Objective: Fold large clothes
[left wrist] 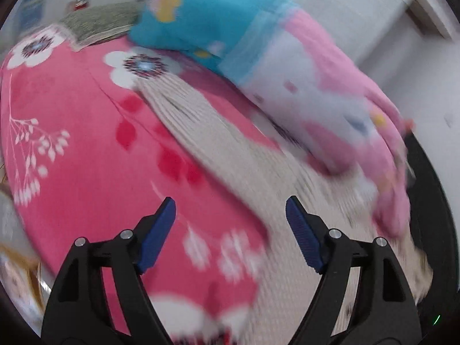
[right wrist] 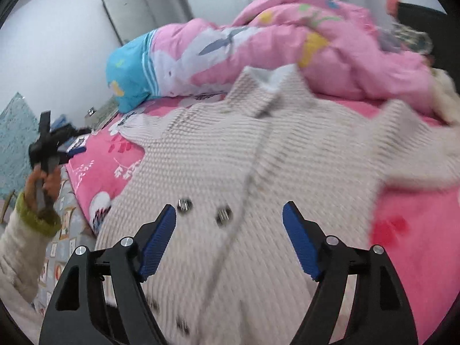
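A cream knitted coat [right wrist: 258, 158] with dark buttons lies spread on a pink flowered bedspread [right wrist: 100, 166]. My right gripper [right wrist: 230, 210] is open and empty, hovering above the coat's buttoned front. In the left wrist view the coat [left wrist: 230, 158] runs diagonally across the bedspread [left wrist: 80, 132]. My left gripper [left wrist: 230, 204] is open and empty above the coat's edge. It also shows in the right wrist view [right wrist: 63, 152], held in a hand off the bed's left side.
A rolled pink and blue quilt [right wrist: 258, 46] lies along the far side of the bed, touching the coat's collar; it also shows in the left wrist view [left wrist: 258, 57]. A white wall and a cabinet [right wrist: 138, 8] stand behind.
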`<action>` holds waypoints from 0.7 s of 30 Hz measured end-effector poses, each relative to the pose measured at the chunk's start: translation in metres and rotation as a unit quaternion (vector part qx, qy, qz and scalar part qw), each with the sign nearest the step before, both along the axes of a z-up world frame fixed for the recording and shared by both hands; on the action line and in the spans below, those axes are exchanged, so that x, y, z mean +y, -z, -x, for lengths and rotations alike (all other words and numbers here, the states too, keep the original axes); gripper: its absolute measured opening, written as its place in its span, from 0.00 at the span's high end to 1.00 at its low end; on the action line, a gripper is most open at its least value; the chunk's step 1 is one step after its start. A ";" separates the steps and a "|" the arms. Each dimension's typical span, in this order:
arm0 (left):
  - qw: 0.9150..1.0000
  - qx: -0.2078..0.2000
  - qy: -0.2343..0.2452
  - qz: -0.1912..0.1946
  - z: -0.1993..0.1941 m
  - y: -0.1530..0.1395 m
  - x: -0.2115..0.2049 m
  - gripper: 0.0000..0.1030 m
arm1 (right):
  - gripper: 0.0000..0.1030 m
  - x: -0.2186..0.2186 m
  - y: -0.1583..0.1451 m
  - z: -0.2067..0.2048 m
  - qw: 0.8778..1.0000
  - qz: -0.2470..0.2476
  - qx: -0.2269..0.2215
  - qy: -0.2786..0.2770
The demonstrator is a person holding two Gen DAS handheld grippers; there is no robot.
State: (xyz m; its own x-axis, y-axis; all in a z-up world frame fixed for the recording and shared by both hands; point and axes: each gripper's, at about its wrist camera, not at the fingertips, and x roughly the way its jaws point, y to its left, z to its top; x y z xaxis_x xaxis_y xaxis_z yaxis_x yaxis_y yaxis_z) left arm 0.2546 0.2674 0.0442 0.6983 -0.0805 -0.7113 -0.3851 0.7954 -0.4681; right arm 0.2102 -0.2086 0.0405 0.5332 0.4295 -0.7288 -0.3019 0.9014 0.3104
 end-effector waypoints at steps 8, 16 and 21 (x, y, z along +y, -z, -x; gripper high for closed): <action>0.990 0.038 -0.120 0.064 -0.103 0.061 0.110 0.27 | 0.30 0.049 0.061 -0.103 0.999 0.008 0.042 0.001; 0.985 0.064 -0.148 0.057 -0.172 0.105 0.155 0.34 | 0.38 0.081 0.084 -0.119 0.999 0.031 0.015 -0.021; 0.982 0.082 -0.170 0.012 -0.180 0.110 0.165 0.78 | 0.42 0.083 0.085 -0.115 0.999 0.038 0.002 -0.024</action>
